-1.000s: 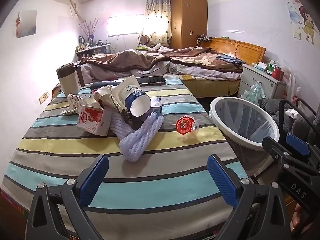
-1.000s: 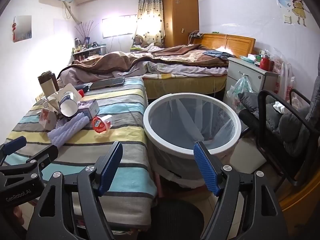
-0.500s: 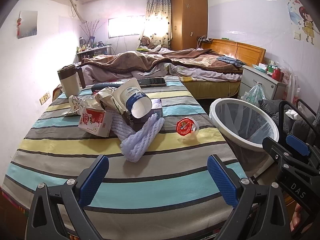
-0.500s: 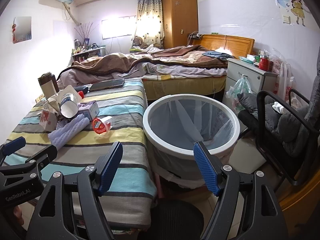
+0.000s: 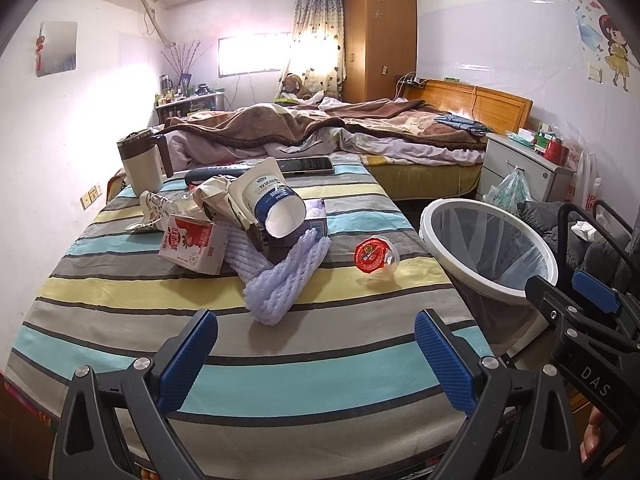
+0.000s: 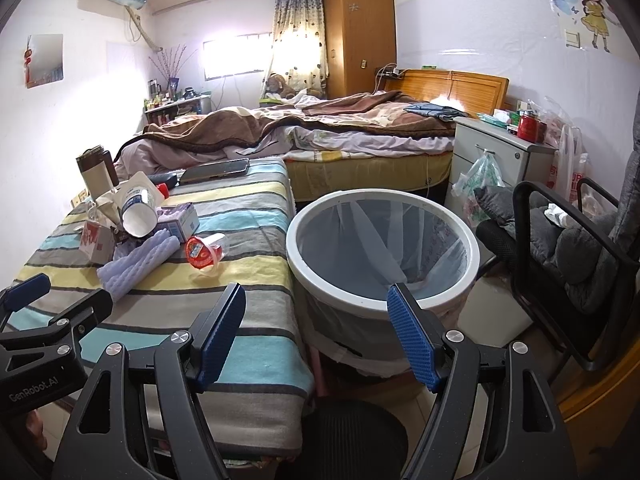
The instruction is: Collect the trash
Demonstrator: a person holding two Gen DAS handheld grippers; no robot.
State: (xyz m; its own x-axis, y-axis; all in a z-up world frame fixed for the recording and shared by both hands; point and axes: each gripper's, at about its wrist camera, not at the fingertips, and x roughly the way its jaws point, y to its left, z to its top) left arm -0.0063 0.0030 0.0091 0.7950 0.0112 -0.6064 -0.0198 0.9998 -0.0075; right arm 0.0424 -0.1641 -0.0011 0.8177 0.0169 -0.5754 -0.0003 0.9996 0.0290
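Note:
A heap of trash lies on the striped table (image 5: 280, 376): a tipped white and blue paper cup (image 5: 276, 206), a red and white milk carton (image 5: 192, 246), a lavender foam net (image 5: 284, 276), crumpled wrappers (image 5: 208, 196) and a small box (image 5: 312, 216). A clear cup with a red lid (image 5: 374, 258) lies apart to the right. A white-rimmed mesh trash bin (image 5: 486, 252) with a liner stands right of the table. My left gripper (image 5: 316, 354) is open and empty over the table's near edge. My right gripper (image 6: 316, 332) is open and empty, near the bin (image 6: 380, 240).
A lidded mug (image 5: 140, 162), a phone (image 5: 306, 165) and a dark remote (image 5: 216, 174) lie at the table's far end. An unmade bed (image 5: 340, 132) is behind. A nightstand (image 6: 500, 160) and a black chair with grey clothes (image 6: 572, 232) stand right of the bin.
Both grippers have drawn back very slightly; the trash pile and bin look a little farther. Nothing was picked up or moved.

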